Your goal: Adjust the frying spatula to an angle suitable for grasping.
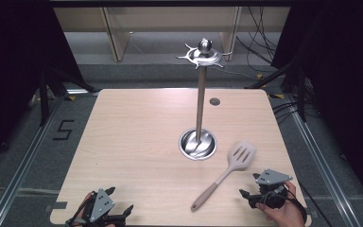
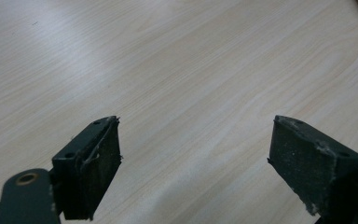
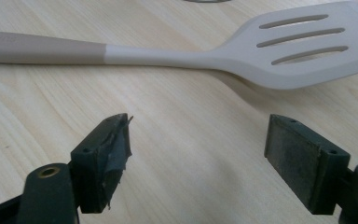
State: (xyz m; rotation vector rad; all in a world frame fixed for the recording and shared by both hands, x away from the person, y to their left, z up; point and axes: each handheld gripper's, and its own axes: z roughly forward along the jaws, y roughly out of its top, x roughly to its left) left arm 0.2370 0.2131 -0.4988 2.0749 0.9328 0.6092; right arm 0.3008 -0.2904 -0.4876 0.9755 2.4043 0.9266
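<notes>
From the high view, the spatula (image 1: 228, 172) lies near the counter's (image 1: 137, 142) front right corner, beside the stand (image 1: 199, 137). The left gripper (image 2: 193, 158) is released over bare wood. The right gripper (image 3: 198, 158) is released too; it should probably close across the thin neck.

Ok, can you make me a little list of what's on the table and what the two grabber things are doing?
table: light wood
stand: shiny metal pole with hooks on top, round base
spatula: slotted, pale, lying flat near the stand's base
left gripper: jaws open, nothing between them
right gripper: jaws open, close to the spatula, not touching it
</notes>
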